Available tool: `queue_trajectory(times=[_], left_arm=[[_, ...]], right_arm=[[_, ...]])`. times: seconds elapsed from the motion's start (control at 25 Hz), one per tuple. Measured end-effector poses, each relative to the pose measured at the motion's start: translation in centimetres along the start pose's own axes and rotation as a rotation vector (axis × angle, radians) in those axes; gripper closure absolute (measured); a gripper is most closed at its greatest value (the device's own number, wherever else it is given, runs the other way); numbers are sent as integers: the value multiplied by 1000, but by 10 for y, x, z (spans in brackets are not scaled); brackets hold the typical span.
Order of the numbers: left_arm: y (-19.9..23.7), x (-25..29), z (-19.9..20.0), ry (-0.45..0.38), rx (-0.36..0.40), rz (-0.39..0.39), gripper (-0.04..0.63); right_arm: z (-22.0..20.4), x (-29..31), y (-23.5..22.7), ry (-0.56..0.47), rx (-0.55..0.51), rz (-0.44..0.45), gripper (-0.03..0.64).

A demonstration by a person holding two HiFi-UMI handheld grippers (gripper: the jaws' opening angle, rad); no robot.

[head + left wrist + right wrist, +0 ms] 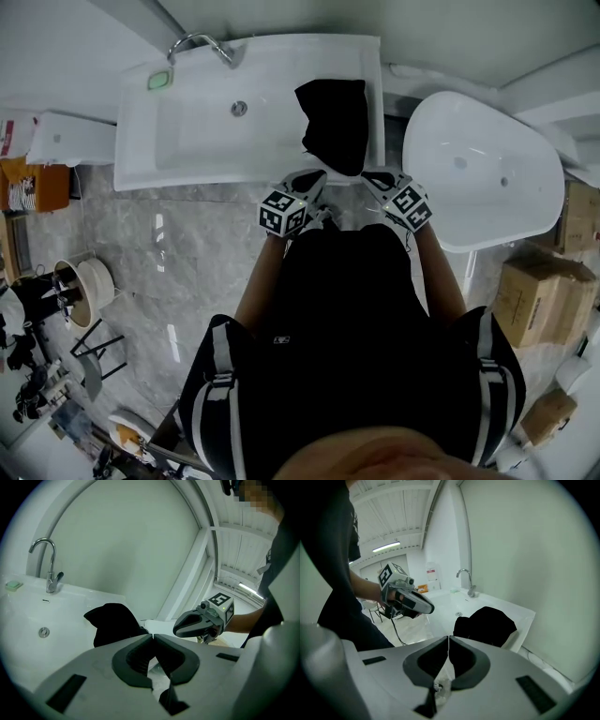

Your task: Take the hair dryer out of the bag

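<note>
A black bag [334, 122] lies slumped on the right end of the white sink [187, 131]; it also shows as a dark heap in the left gripper view [114, 623] and the right gripper view [485, 625]. No hair dryer shows; the bag hides its contents. My left gripper [312, 180] hangs just short of the bag's near edge with its jaws shut and nothing between them [152, 635]. My right gripper [378, 178] is beside it at the bag's near right corner, also shut and empty [448, 637]. Each gripper sees the other [180, 629] [430, 606].
A chrome faucet [200, 42] stands at the sink's back, with a drain [239, 109] in the basin and a green soap bar [158, 81] at the left corner. A white bathtub [483, 173] is to the right, cardboard boxes [542, 302] beyond it. Grey marble floor lies below.
</note>
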State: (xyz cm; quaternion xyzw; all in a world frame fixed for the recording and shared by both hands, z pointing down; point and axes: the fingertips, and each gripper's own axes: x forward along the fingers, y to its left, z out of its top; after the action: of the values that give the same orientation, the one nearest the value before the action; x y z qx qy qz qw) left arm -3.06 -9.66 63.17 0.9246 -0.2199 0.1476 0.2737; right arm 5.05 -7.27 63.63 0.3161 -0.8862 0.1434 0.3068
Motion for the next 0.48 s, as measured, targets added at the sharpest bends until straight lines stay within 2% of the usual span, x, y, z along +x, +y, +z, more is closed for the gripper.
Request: queue_trajectory(times=[0.16,0.48], left_arm=[[4,5,5,23,26,-15,576],[7,14,0,40,-5,-22,575]], right_arm=[[6,4,-6,3,-6,-18,555],[6,14,-26,19,3,-31,552]])
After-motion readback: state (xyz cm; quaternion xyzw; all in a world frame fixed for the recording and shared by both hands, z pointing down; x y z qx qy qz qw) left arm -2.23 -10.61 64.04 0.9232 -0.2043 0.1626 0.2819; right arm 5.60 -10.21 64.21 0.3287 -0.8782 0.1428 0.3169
